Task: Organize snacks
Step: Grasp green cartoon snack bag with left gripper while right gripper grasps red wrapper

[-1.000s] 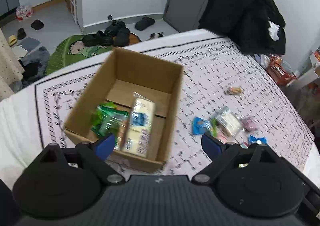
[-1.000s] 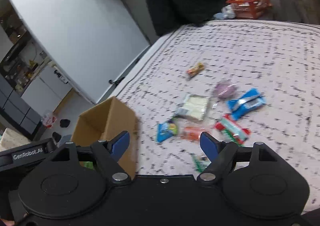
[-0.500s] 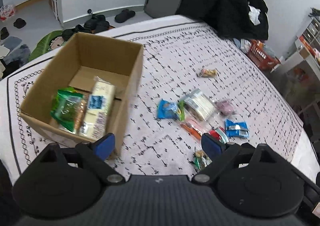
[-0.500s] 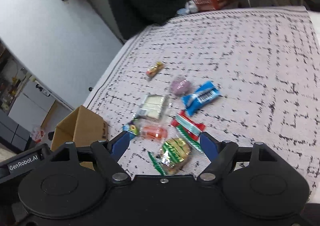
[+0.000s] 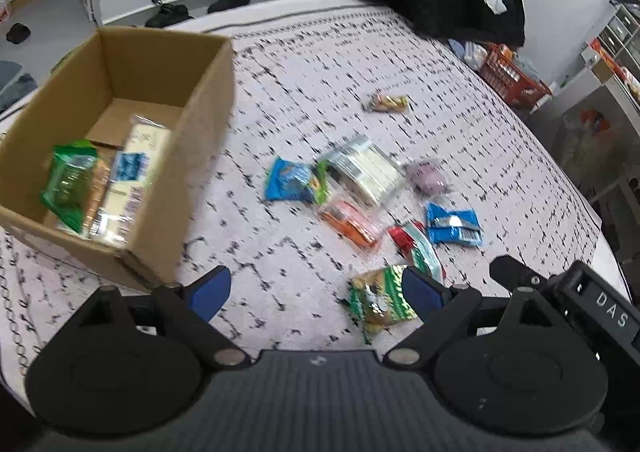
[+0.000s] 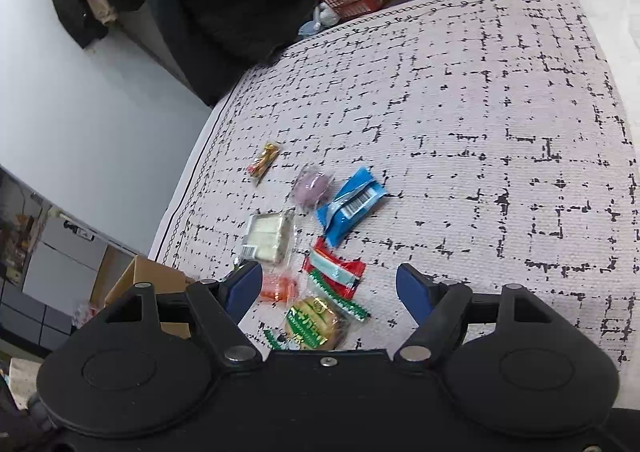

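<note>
- Left wrist view: the left gripper [image 5: 316, 290] is being held above the patterned bedspread [image 5: 460, 123], its blue fingertips [image 5: 208, 290] spread wide with nothing between them.
- Lettering "DAS" is being shown on a black housing [image 5: 600, 316] at the lower right edge of this view; what it belongs to cannot be told.
- A cardboard box [image 5: 188, 171] is being kept at the left, open at the top; a green packet [image 5: 68, 183] and a pale wrapped bar with a blue label [image 5: 128, 179] are lying inside it. Their print is too blurred to be read.
- Loose snacks are lying on the bedspread to the right of the box: a blue-and-green pouch [image 5: 294, 179], a clear pack of pale wafers [image 5: 366, 167], an orange packet [image 5: 350, 221], a purple sweet [image 5: 426, 177], a blue packet with a barcode [image 5: 452, 223], a red-and-green wrapper [image 5: 416, 248] and a green-and-gold packet [image 5: 380, 302].
- A small yellow-red bar [image 5: 386, 101] is lying apart, farther up the bedspread.
- Right wrist view: the right gripper [image 6: 330, 288] is being held over the same cluster, jaws wide apart and gripping nothing; the green-and-gold packet [image 6: 316, 322] is lying directly below the gap, its writing illegible.
- A barcode is being shown face up on the blue packet [image 6: 350, 207].
</note>
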Demonstrator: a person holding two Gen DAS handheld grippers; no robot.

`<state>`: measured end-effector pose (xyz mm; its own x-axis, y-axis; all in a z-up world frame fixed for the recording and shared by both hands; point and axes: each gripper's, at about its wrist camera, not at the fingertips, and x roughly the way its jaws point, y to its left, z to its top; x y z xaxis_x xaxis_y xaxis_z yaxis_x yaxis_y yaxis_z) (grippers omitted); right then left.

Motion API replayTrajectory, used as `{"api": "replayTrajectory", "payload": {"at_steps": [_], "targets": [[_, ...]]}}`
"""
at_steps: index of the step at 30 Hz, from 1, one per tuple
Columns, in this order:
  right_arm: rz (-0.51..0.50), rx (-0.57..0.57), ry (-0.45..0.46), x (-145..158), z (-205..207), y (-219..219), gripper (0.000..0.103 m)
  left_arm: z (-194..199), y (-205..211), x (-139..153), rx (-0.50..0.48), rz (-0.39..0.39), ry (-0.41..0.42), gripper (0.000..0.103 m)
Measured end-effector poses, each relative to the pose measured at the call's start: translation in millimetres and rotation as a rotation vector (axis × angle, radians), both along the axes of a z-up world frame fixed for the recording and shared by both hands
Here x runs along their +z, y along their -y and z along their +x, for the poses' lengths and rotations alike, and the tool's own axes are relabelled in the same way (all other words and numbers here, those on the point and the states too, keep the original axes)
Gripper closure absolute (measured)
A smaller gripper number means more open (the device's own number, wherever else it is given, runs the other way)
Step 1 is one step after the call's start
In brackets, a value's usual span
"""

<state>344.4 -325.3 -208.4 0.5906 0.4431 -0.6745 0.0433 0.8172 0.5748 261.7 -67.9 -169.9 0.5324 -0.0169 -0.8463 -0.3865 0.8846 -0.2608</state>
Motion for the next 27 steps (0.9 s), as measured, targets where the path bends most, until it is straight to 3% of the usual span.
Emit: {"api": "replayTrajectory", "payload": {"at_steps": [16, 27], "targets": [[0.043, -0.062, -0.045, -14, 13, 21, 0.032, 29, 39, -40, -0.058, -0.093, -0.059, 0.013], [0.082, -0.035, -0.094, -30, 25, 20, 0.033, 44, 59, -60, -0.082, -0.059, -0.057, 0.013]]}}
